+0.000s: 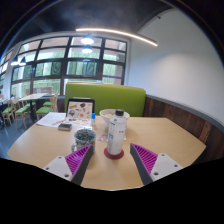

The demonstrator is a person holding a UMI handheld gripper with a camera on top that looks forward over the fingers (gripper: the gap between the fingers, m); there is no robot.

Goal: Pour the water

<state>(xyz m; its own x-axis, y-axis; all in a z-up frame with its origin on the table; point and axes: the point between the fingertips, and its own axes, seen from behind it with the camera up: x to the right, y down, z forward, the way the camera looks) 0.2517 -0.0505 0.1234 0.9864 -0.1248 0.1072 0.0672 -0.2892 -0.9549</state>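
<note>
A white bottle (115, 139) stands upright on a dark red coaster (115, 154) on the wooden table (170, 135). It sits just ahead of my gripper (113, 163), roughly centred between the fingers. The purple-padded fingers (83, 160) are spread wide, with a clear gap on either side of the bottle. A clear measuring jug (115, 119) stands directly behind the bottle. To the left of the bottle is a glass cup (86, 137) with a dotted pattern.
A tablet (80, 108) stands upright at the far side of the table, with papers (51, 119) and a small dark object (65, 127) beside it. A green bench (112, 99) runs behind the table. More tables and chairs stand by the windows on the left.
</note>
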